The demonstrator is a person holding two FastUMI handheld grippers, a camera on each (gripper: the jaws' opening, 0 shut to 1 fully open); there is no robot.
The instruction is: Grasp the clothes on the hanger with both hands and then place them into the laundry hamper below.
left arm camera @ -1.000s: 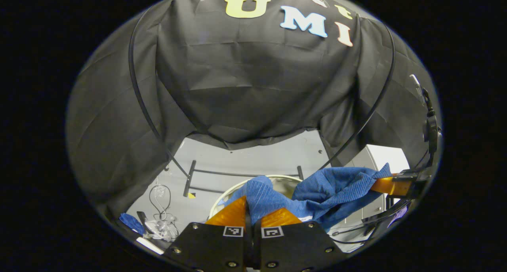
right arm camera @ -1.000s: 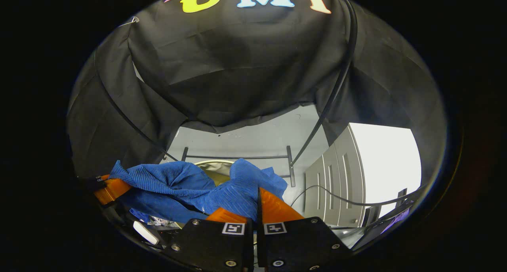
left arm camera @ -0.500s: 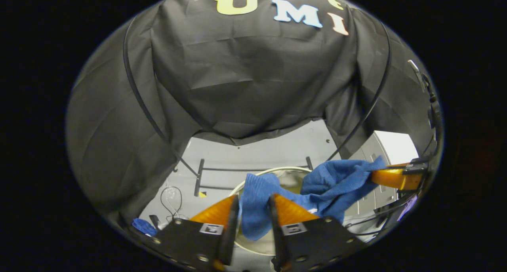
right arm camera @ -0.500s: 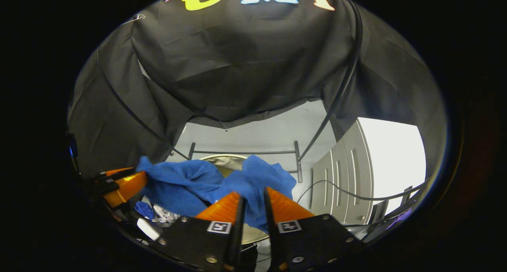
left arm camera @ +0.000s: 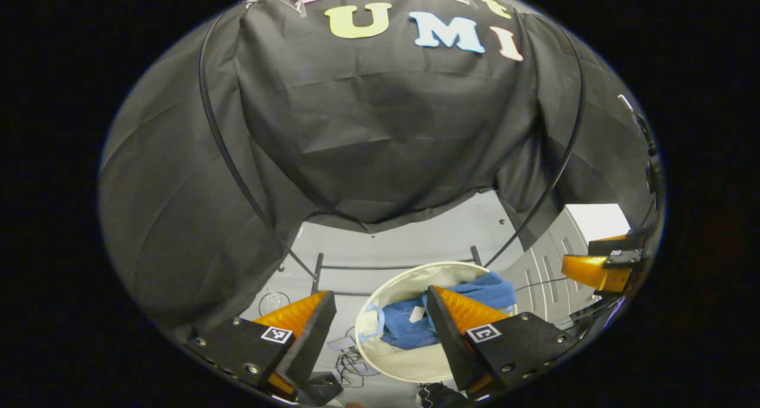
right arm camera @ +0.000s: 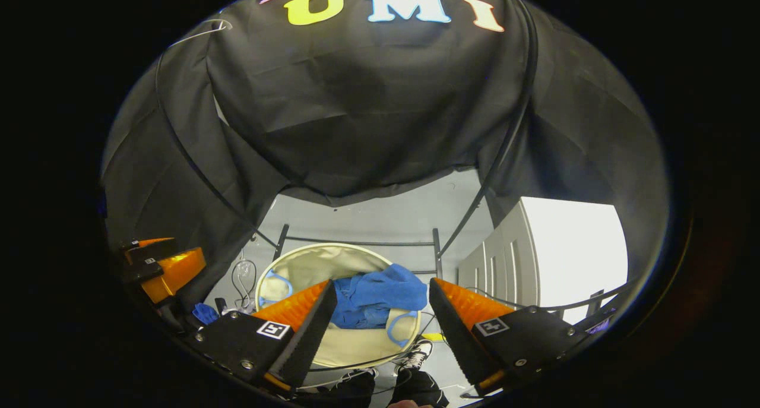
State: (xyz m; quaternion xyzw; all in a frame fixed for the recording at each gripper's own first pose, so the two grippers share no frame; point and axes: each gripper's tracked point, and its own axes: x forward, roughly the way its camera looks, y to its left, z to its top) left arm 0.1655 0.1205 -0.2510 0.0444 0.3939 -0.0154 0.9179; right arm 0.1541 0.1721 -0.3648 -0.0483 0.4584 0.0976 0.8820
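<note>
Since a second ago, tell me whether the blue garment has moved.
Yes. The blue garment dropped from both grippers' fingers into the hamper below.

each gripper (left arm camera: 380, 313) (right arm camera: 380, 310) carries wedge-shaped ridged fingers on black plates fixed with silver screws, each bearing a small square black-and-white marker.

The blue clothes (left arm camera: 415, 328) lie crumpled inside the laundry hamper (left arm camera: 398, 366), a round cream fabric tub with light-blue loop handles, standing upright on the grey floor. In the right gripper view the clothes (right arm camera: 374, 301) are bunched against the hamper's (right arm camera: 309, 265) far right wall, one fold draped over its rim.
</note>
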